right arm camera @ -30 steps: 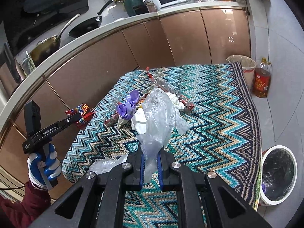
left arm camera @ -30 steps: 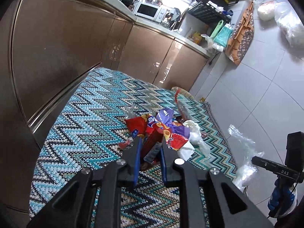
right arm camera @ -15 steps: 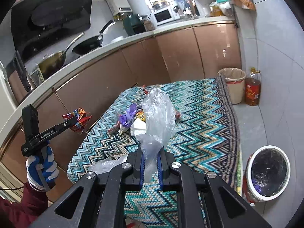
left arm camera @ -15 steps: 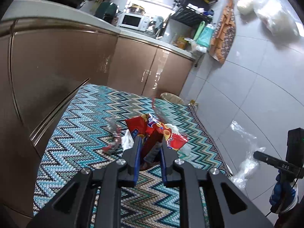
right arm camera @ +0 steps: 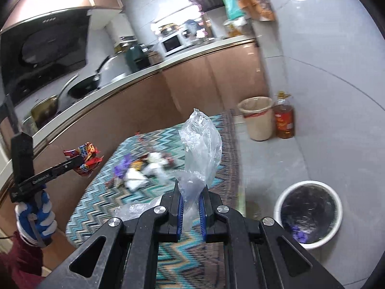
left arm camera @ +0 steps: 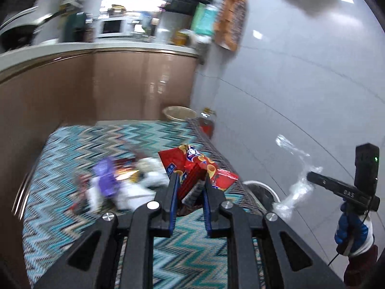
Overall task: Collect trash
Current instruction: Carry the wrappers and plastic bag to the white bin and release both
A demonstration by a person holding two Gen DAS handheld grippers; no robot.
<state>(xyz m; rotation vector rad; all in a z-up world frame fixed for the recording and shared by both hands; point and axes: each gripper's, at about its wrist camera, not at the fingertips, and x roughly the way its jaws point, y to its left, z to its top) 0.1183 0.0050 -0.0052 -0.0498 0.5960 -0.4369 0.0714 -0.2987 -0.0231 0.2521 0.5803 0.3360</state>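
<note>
My left gripper (left arm camera: 190,183) is shut on a bunch of red snack wrappers (left arm camera: 192,163) and holds them above the zigzag rug (left arm camera: 72,144). It also shows in the right wrist view (right arm camera: 79,160) with the wrappers (right arm camera: 84,156). My right gripper (right arm camera: 191,192) is shut on a clear plastic bag (right arm camera: 201,142), lifted above the rug (right arm camera: 144,197). It also shows in the left wrist view (left arm camera: 310,177) with the bag (left arm camera: 296,190). A pile of trash (right arm camera: 142,168) with a purple wrapper (left arm camera: 105,178) lies on the rug. A white bin with a black liner (right arm camera: 309,208) stands on the floor at the right.
Brown kitchen cabinets (right arm camera: 192,82) run along the left and back. A beige bin (right arm camera: 257,118) and an oil bottle (right arm camera: 284,118) stand at the far end of the rug. Grey tiled floor (right arm camera: 324,120) lies to the right.
Both grippers have risen and swung right with their loads. The white bin has come closer in the right wrist view, and its rim now shows in the left wrist view.
</note>
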